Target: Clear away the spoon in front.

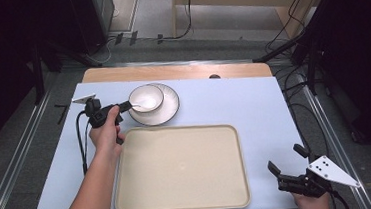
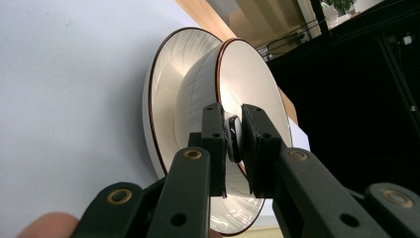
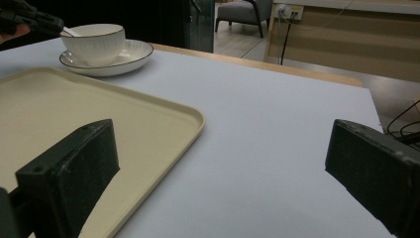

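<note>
Left gripper view: left tool (image 2: 234, 144) clamps the spoon handle (image 2: 233, 139) at the bowl (image 2: 252, 84) rim.

Bowl (image 1: 146, 97): white, fine vertical ribbing outside, thin dark rim line that looks reddish-brown close up in the left gripper view. Plate (image 1: 170, 109): white, same dark rim. Tray (image 1: 178, 170): plain cream-beige. Surface (image 1: 254, 109): pale lavender-blue, wood-toned far edge. Left hand-held gripper (image 1: 125, 107): black; brass-coloured rivets.
</note>
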`<state>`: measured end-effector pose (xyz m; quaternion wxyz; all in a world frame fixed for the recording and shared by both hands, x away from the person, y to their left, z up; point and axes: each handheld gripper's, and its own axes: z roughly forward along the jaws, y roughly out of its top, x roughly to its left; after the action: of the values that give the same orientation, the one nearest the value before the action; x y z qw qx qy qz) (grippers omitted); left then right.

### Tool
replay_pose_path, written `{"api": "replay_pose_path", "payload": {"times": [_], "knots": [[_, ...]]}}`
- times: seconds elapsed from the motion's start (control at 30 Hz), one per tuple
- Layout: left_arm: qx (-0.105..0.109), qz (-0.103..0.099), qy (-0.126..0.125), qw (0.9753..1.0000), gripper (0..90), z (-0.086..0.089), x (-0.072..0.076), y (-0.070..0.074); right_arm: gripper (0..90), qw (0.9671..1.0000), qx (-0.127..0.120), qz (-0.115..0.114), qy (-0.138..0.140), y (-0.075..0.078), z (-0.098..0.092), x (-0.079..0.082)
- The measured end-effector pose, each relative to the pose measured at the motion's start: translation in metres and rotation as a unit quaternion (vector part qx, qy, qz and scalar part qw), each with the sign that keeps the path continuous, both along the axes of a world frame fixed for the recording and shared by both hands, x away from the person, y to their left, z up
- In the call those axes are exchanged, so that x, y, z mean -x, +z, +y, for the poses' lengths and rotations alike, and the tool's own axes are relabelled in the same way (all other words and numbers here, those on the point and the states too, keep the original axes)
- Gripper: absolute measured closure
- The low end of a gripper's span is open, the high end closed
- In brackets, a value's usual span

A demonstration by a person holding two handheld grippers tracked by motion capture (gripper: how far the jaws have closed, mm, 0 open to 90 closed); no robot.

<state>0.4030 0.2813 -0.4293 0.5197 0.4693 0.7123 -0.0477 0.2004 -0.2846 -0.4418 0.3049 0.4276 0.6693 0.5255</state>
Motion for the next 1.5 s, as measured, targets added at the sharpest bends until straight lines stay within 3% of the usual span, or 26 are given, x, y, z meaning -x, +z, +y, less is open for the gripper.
{"api": "replay_pose_path", "payload": {"times": [0.2, 0.87, 1.27, 1.5], "knots": [[0.009, -0.015, -0.006, 0.9998, 84.9, 0.002, 0.001, 0.002, 0.2, 1.0, 0.0, 0.0, 0.0, 0.0, 0.0, 0.0], [-0.009, -0.044, 0.002, 0.999, 85.7, 0.003, 0.007, 0.011, 0.2, 1.0, -0.002, 0.002, -0.001, 0.0, 0.0, 0.0], [-0.052, -0.095, 0.024, 0.9938, 85.7, 0.003, 0.022, 0.03, 0.2, 1.0, 0.001, 0.001, 0.001, 0.0, 0.001, -0.001], [-0.047, -0.129, 0.046, 0.9894, 85.7, 0.007, 0.035, 0.039, 0.2, 1.0, 0.002, 0.001, 0.001, 0.0, 0.002, -0.001]]}}
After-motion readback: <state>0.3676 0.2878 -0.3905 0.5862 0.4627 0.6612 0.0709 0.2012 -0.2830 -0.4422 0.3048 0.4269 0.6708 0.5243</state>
